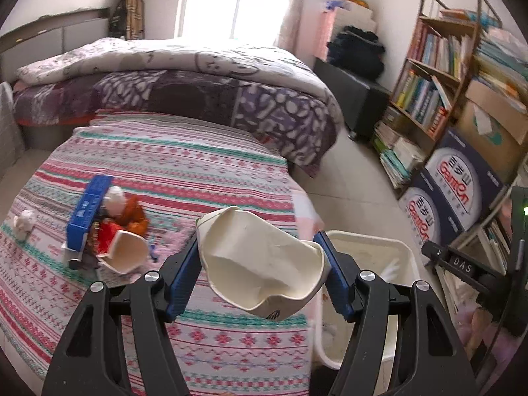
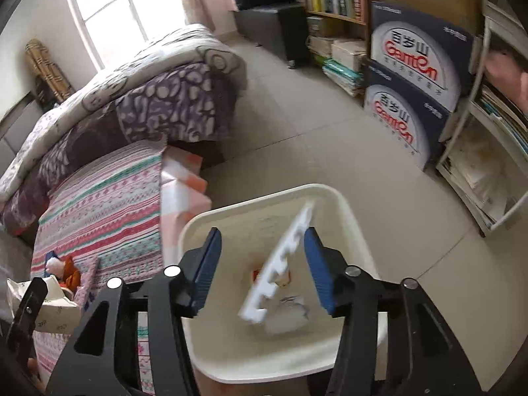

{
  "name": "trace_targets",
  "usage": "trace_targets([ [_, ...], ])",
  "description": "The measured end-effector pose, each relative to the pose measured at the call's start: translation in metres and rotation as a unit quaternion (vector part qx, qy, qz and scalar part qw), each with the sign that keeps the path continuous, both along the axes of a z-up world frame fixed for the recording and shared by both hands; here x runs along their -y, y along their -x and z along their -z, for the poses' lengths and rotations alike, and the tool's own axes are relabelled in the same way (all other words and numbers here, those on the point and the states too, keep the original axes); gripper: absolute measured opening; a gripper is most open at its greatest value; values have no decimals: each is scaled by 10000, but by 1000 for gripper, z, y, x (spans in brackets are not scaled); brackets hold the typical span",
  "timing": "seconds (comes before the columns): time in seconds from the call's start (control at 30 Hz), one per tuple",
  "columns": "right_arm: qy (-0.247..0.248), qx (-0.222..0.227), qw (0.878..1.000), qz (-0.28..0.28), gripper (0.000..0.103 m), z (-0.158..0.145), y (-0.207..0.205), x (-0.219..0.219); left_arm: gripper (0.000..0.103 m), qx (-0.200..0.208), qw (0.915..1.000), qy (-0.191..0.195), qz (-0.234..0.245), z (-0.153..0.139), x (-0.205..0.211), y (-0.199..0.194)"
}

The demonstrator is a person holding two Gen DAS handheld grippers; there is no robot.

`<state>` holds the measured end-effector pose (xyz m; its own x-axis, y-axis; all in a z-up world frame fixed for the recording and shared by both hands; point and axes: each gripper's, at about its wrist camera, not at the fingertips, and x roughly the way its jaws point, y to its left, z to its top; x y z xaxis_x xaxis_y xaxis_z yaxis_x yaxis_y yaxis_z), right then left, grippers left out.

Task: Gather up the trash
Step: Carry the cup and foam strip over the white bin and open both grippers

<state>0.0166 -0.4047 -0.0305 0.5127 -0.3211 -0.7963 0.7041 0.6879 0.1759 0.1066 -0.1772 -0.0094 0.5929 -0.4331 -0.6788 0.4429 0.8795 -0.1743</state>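
Observation:
My left gripper point(image 1: 257, 237) is shut on a crushed white paper cup point(image 1: 264, 264), held above the striped bed sheet point(image 1: 184, 165) just left of the cream trash bin point(image 1: 399, 247). More litter lies on the bed at left: a blue box point(image 1: 87, 211), a second crushed cup point(image 1: 127, 250), a red wrapper point(image 1: 105, 234) and a wad of tissue point(image 1: 24, 222). My right gripper point(image 2: 262, 231) hangs open over the bin point(image 2: 227, 346). A blurred white toothed strip point(image 2: 280, 264) slants between its fingers inside the bin, above other scraps on the bottom.
A folded purple and white quilt point(image 1: 204, 76) covers the far half of the bed. Stacked dark blue cartons point(image 2: 412, 76) and bookshelves point(image 1: 435, 66) line the right wall. Tiled floor point(image 2: 297, 115) runs between bed and shelves.

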Motion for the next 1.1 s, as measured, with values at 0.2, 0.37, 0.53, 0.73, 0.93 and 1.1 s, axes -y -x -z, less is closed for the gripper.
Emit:
trace_targets([
  [0.2,-12,10,9996,283,67,2,18,19,66,-96,9994,-40,327,7,23,9],
  [0.37,-55,38,9988,475,70,1,28,30,66,-161,9977,-86,658,12,44,18],
  [0.53,-77,92,9975,691,72,1,39,40,66,-216,9944,-97,1027,16,62,29],
  [0.73,-231,211,9946,988,75,2,50,51,69,-460,9869,98,1541,22,79,38],
  [0.93,-268,242,9940,1036,79,2,51,51,88,-697,9821,344,1715,27,83,41],
  [1.1,-284,296,9940,1015,83,-2,47,45,90,-907,9848,383,1432,28,72,29],
])
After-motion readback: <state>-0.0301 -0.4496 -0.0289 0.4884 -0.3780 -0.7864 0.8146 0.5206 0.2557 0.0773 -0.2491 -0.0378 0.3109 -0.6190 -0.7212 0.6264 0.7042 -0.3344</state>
